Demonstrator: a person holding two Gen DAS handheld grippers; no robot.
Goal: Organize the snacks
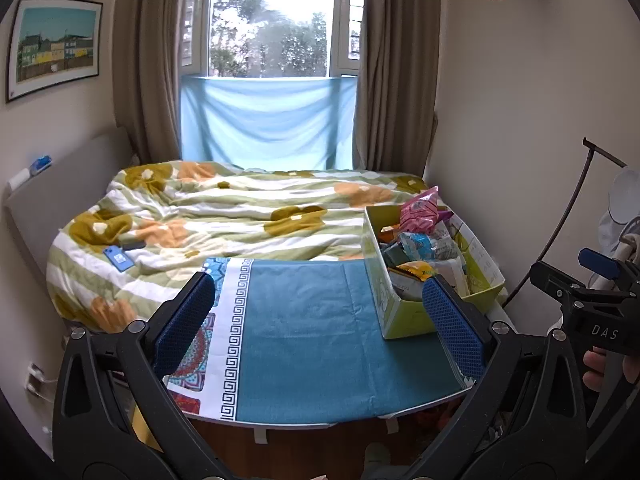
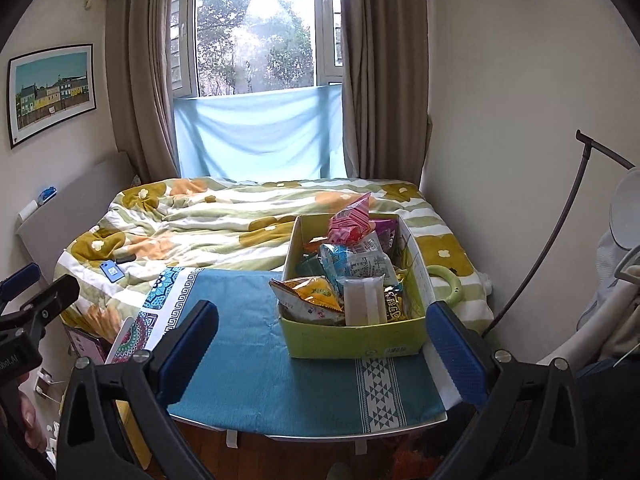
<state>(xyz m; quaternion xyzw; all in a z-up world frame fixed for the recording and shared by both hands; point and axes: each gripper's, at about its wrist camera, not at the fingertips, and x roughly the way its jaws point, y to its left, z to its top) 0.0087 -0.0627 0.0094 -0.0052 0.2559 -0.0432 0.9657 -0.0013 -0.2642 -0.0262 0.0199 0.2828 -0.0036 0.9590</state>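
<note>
A green cardboard box (image 2: 352,344) stands on the right side of a small table covered with a teal cloth (image 2: 256,360). It is heaped with snack packets: a pink one (image 2: 350,224) on top at the back, a pale blue one (image 2: 344,256), a yellow one (image 2: 316,292) and a white one (image 2: 364,300) at the front. My right gripper (image 2: 322,352) is open and empty, just short of the box's front wall. My left gripper (image 1: 320,320) is open and empty over the bare cloth (image 1: 304,320), with the box (image 1: 404,316) beside its right finger.
Behind the table lies a bed with a flowered duvet (image 1: 224,208), a blue card (image 1: 118,258) on it. A wall and a black curved stand (image 2: 560,240) close off the right. A green ring (image 2: 448,284) lies right of the box. A curtained window sits behind.
</note>
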